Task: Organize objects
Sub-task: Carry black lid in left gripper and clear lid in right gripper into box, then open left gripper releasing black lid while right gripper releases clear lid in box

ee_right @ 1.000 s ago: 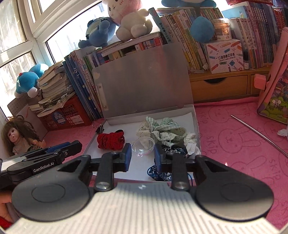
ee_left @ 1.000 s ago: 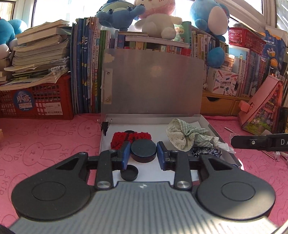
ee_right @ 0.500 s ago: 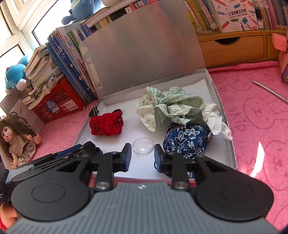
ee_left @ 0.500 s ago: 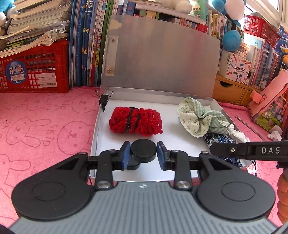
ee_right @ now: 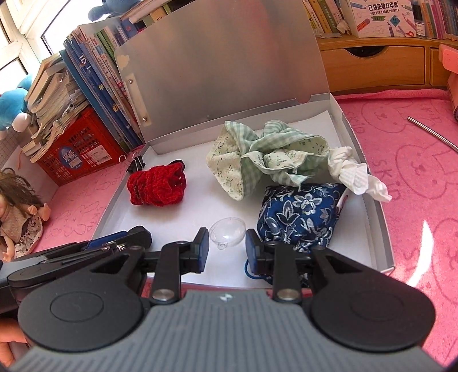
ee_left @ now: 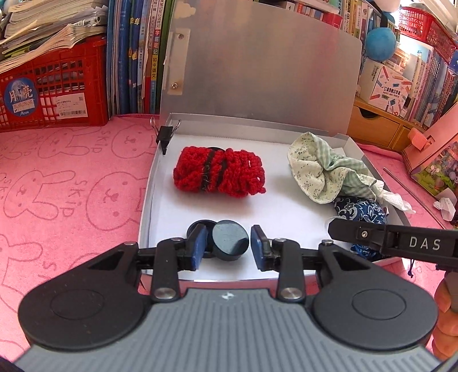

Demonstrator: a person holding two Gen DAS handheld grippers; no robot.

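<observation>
Pink towelling printed with rabbit outlines and the word "SKIP" covers the worktop point(ee_left: 71, 183), and on it sits an open silver metal box point(ee_left: 148, 200) lined with white paper, its lid point(ee_left: 257, 71) propped upright against a row of books. Left of the box stands a red plastic crate point(ee_left: 54, 94) with a round blue "Moon" sticker; right of it, a white carton point(ee_right: 380, 17) reads "POCKET LABEL PRINTER".

Inside the box, a red crocheted pouch with black stripes point(ee_left: 219, 174) lies near the back left, a green gingham cloth point(ee_right: 266, 154) at the back right, and a blue floral fabric pouch point(ee_right: 300, 217) in front of the cloth.

The left tongs point(ee_left: 227, 246) are parted, with a gap showing beside the round black lidded case point(ee_left: 230, 240) at the box's front edge. The right tongs point(ee_right: 224, 249), marked "DAS", are parted around a clear plastic half-dome point(ee_right: 227, 233); contact cannot be told.
</observation>
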